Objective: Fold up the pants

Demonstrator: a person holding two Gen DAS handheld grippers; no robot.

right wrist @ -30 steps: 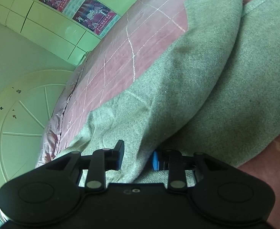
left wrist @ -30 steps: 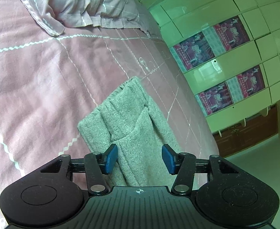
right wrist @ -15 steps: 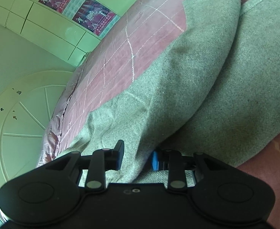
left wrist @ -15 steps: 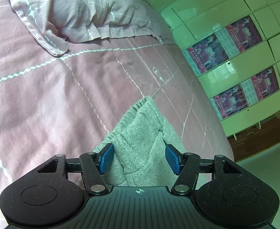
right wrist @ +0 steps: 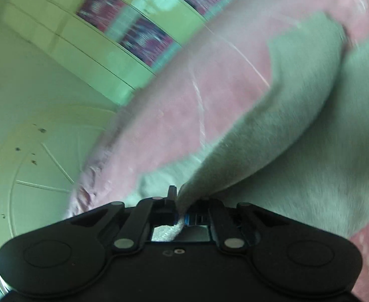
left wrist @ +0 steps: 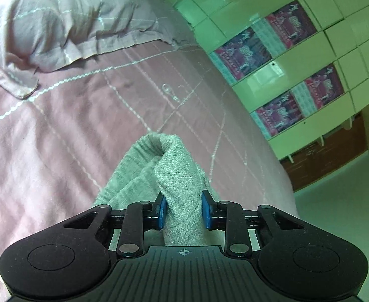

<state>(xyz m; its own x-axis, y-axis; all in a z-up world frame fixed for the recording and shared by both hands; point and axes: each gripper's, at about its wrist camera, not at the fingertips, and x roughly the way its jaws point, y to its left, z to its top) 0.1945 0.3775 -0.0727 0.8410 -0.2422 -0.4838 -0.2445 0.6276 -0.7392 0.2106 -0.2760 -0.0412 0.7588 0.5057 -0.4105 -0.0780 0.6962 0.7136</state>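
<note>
Left tongs (left wrist: 183, 210) just closed, blue pads clamped on a bunched fold of grey pants (left wrist: 177, 176), right tongs (right wrist: 180, 212) pinched tight on another pants edge, remaining cloth draped over pink bed (left wrist: 58, 130), pillow (left wrist: 58, 25) beyond, green cabinets (left wrist: 297, 75) behind

The pants (left wrist: 182, 173) are nubbly, matt grey-green knit cloth. The bedspread (left wrist: 58, 130) is smooth pink woven fabric with stitched lines. The wall tiles (left wrist: 267, 80) look glossy, the gripper (left wrist: 183, 210) matt black plastic.

Both wrist cams close, angled down; share pants (left wrist: 177, 176), bed (left wrist: 58, 130).
</note>
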